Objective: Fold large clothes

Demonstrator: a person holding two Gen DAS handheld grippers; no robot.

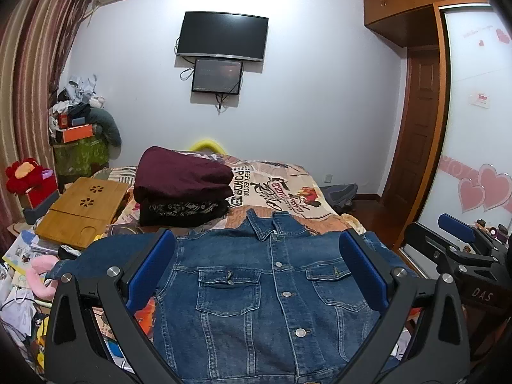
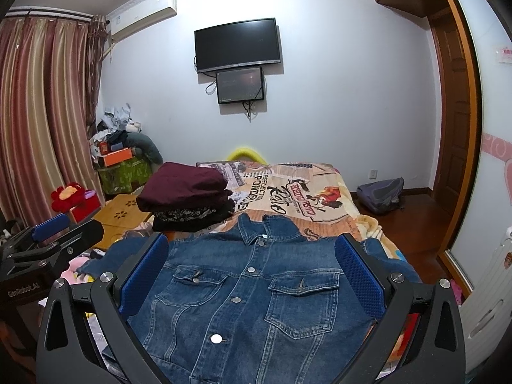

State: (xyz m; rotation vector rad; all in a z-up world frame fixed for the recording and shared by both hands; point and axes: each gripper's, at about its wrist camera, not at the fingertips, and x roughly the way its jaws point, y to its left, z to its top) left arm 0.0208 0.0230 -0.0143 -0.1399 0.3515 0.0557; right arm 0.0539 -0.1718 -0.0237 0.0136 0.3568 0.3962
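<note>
A blue denim jacket (image 1: 262, 288) lies flat, front up and buttoned, on the near end of the bed, collar pointing away; it also shows in the right wrist view (image 2: 252, 291). Its sleeves spread to both sides. My left gripper (image 1: 256, 265) is open and empty, hovering above the jacket's chest. My right gripper (image 2: 251, 265) is open and empty, also above the chest. The right gripper shows at the right edge of the left wrist view (image 1: 460, 243); the left gripper shows at the left edge of the right wrist view (image 2: 48, 236).
A stack of folded dark clothes (image 1: 182, 188) sits on the patterned bedspread (image 1: 288, 192) beyond the jacket. A bamboo lap tray (image 1: 83, 211) and clutter lie left of the bed. A backpack (image 2: 380, 195) lies on the floor at right, near wardrobe doors (image 1: 473, 121).
</note>
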